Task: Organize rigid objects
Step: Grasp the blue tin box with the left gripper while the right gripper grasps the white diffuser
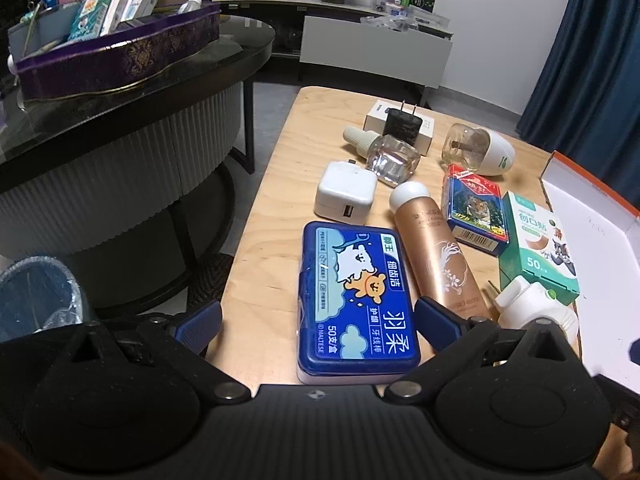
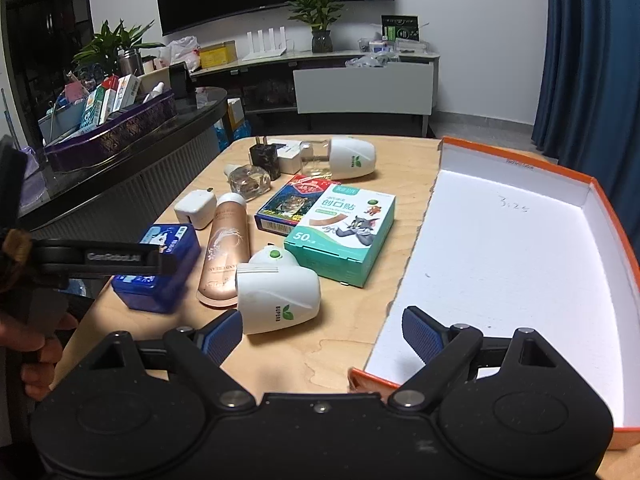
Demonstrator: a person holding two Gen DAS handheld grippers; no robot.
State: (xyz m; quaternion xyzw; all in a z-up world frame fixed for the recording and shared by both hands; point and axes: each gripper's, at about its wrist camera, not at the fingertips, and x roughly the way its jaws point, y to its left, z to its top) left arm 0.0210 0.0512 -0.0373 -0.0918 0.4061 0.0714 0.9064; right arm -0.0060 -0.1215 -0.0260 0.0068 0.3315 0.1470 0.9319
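My left gripper [image 1: 318,326] is open, and the near end of a blue floss-pick box [image 1: 356,292] lies between its fingers on the wooden table [image 1: 272,208]. Beside the box lie a gold bottle [image 1: 436,252], a white charger [image 1: 346,194], a blue tiger card box [image 1: 474,208] and a green bandage box [image 1: 540,248]. My right gripper [image 2: 322,336] is open over the table's front edge and holds nothing. A white plug-in device [image 2: 276,294] lies just ahead of its left finger. The orange-rimmed box [image 2: 500,260] with a white, empty inside stands to its right.
Farther back lie a black charger [image 2: 266,158], a clear glass bottle [image 2: 250,178], a small white box [image 2: 290,156] and a second white plug-in device [image 2: 352,158]. A dark round table carries a purple basket [image 1: 120,60]. A lined bin [image 1: 36,292] stands on the floor at left.
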